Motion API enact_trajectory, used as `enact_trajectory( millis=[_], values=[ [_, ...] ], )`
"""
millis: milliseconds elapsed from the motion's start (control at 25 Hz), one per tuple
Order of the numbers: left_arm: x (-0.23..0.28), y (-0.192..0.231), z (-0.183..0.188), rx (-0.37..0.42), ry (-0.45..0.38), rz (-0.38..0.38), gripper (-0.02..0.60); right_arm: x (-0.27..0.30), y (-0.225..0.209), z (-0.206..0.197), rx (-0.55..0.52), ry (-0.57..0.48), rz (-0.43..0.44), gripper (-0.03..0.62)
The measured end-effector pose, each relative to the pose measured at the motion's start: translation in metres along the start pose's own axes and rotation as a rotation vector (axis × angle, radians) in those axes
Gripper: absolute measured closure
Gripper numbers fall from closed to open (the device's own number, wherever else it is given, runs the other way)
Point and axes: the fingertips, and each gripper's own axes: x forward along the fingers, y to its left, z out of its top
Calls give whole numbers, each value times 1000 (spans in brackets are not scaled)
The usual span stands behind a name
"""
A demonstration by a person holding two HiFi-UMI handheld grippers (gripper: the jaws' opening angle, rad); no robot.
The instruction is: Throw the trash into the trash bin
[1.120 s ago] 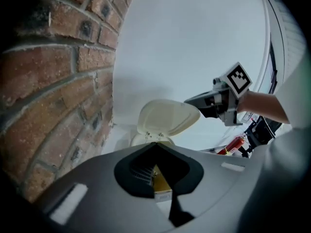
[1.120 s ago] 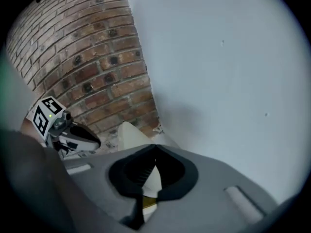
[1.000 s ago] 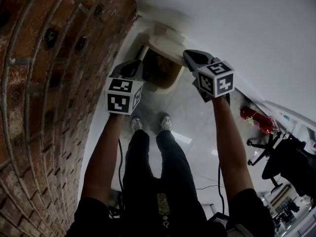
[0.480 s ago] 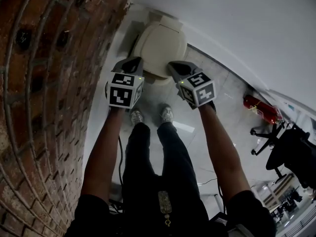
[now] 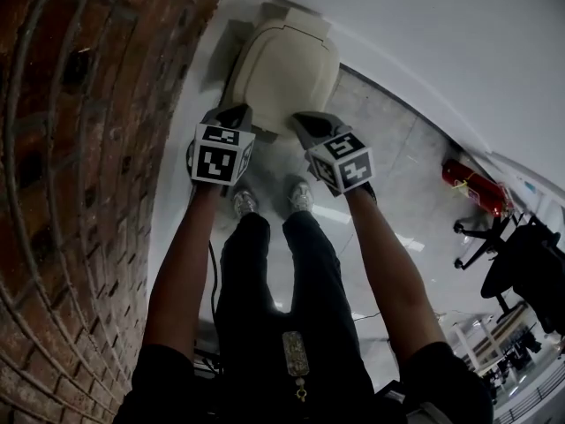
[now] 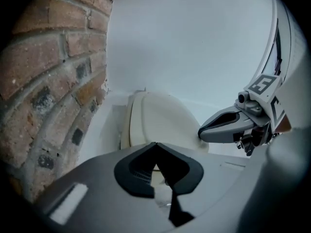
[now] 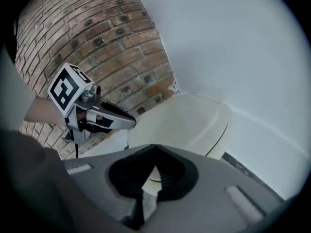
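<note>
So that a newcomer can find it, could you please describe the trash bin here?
Follow the red brick wall to the corner where it meets the white wall. The trash bin stands on the floor in that corner. It is the only cream, rounded thing there, with its lid shut, unlike the red fire extinguisher farther along the white wall.

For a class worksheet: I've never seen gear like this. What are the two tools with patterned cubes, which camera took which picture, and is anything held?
A person holds a two-jaw clamp in each hand: the left gripper and the right gripper; the cubes are part of them. The head view comes from a camera on the person's head; each gripper view comes from a camera riding on that tool. Both are shut and empty. On the floor stands a cream trash bin, lid down, beside a brick wall.
</note>
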Motion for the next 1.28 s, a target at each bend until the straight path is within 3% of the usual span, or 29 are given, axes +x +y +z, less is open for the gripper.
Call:
enact_trajectory(
  millis=[360, 640, 840, 1280],
  values=[
    [21, 4, -19, 18, 39, 1, 577, 17, -7, -17, -9, 35, 1, 591],
    [3, -8, -2, 36, 10, 17, 575, -3, 3, -5, -45, 14, 2, 592],
    [-48, -34, 35, 41, -83, 9, 577, -56, 24, 32, -87, -67, 14, 592],
    [-224, -136, 100, 37, -290, 18, 575, -235, 106, 115, -193, -281, 33, 591]
  ],
)
